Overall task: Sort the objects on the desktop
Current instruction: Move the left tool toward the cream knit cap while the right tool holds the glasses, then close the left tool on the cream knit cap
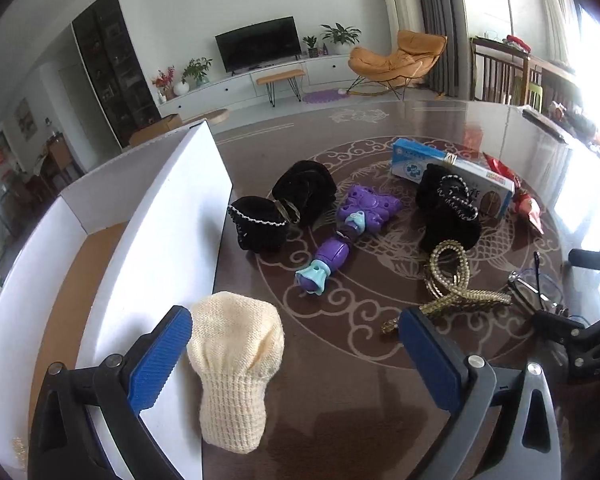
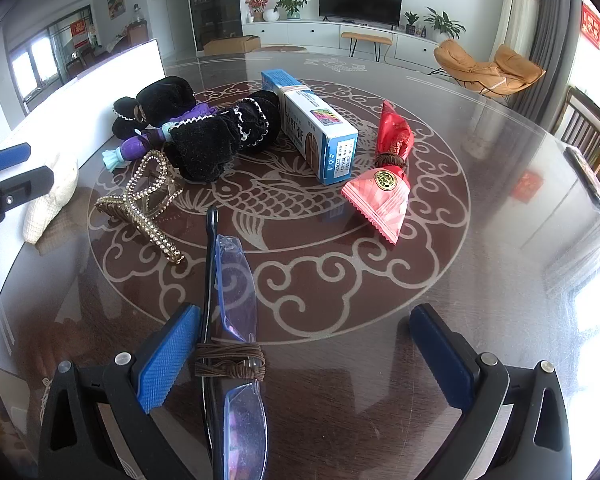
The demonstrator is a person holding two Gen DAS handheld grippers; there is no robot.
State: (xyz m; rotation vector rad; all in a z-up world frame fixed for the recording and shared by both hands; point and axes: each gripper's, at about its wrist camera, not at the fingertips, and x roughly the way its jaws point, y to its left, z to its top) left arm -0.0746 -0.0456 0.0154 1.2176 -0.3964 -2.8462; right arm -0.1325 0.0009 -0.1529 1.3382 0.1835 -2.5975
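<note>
My left gripper (image 1: 296,354) is open, its jaws either side of a cream knitted sock (image 1: 236,364) that lies next to the white box (image 1: 152,240); the sock also shows in the right wrist view (image 2: 52,200). My right gripper (image 2: 304,348) is open over folded glasses (image 2: 232,320) bound with a brown band, close to its left finger. On the table lie black velvet pieces (image 1: 284,204) (image 2: 220,136), a purple toy (image 1: 352,224), a gold rhinestone hair clip (image 1: 452,284) (image 2: 148,200), a blue-white carton (image 2: 312,124) and a red-pink packet (image 2: 384,184).
The white box stands open at the left of the round glass-topped table (image 2: 480,280), its brown floor (image 1: 76,280) showing. Dark items lie at the table's far right edge (image 2: 592,184). My left gripper shows at the left edge of the right wrist view (image 2: 4,176).
</note>
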